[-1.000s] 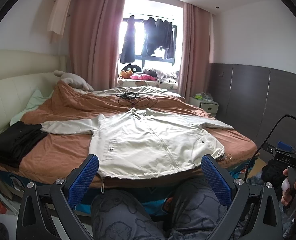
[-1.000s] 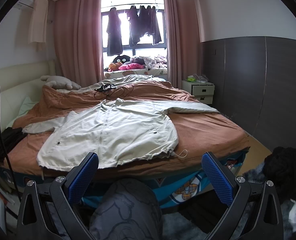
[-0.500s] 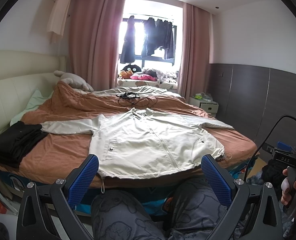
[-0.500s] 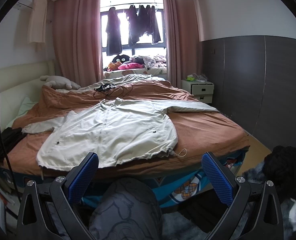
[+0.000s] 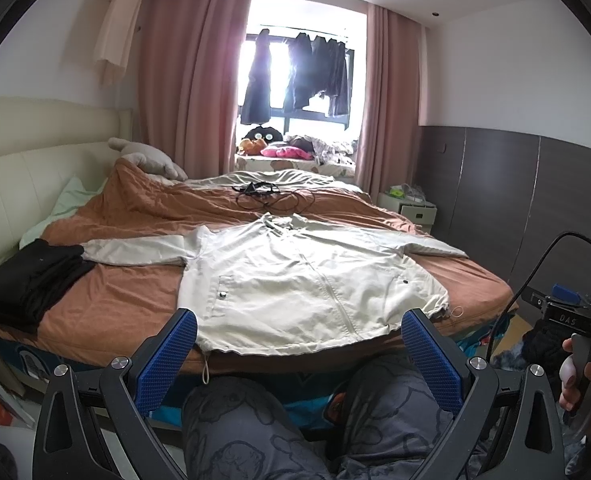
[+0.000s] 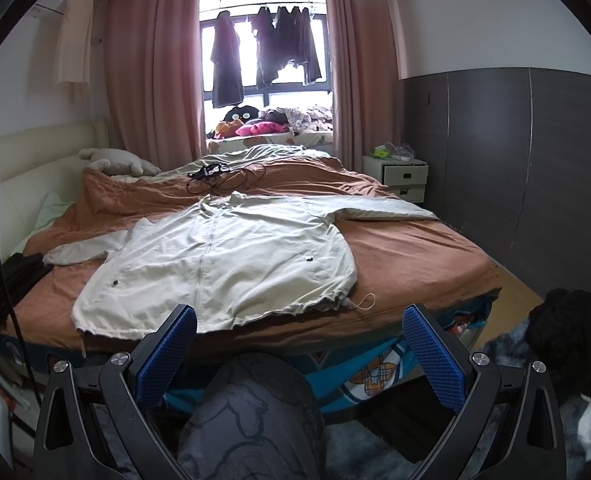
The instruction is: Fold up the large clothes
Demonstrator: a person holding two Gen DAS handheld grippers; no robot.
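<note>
Both grippers are released and empty: the left gripper (image 5: 299, 344) and the right gripper (image 6: 299, 340) each hang with blue pads spread wide above the person's patterned trouser knees (image 5: 255, 432), short of the bed (image 5: 127, 300).

Just past them, the cream jacket (image 5: 295, 276) lies flat, front up and zipped, on the rust-brown bedcover. Its hem runs along the bed's near edge at 6 o'clock and its collar points to 12 o'clock, toward the window, so the long axis of the body runs from 6 to 12. The sleeves stretch crosswise, one toward 9 o'clock, one toward 3 o'clock.

Risks, as I judge them: the hem drawcord (image 6: 361, 300) trails loose at the right corner, and a pinch there could catch cord rather than cloth, so the fabric slips. Thin shell material may bunch or drag the bedcover if only one layer is nipped. The 9 o'clock sleeve end lies against a stack of black clothes (image 5: 31, 276), which a careless fold could disturb. Farther off, at 12 o'clock beyond the collar, black cables (image 5: 271, 196) sit close enough to snag if the jacket is pushed forward.
</note>
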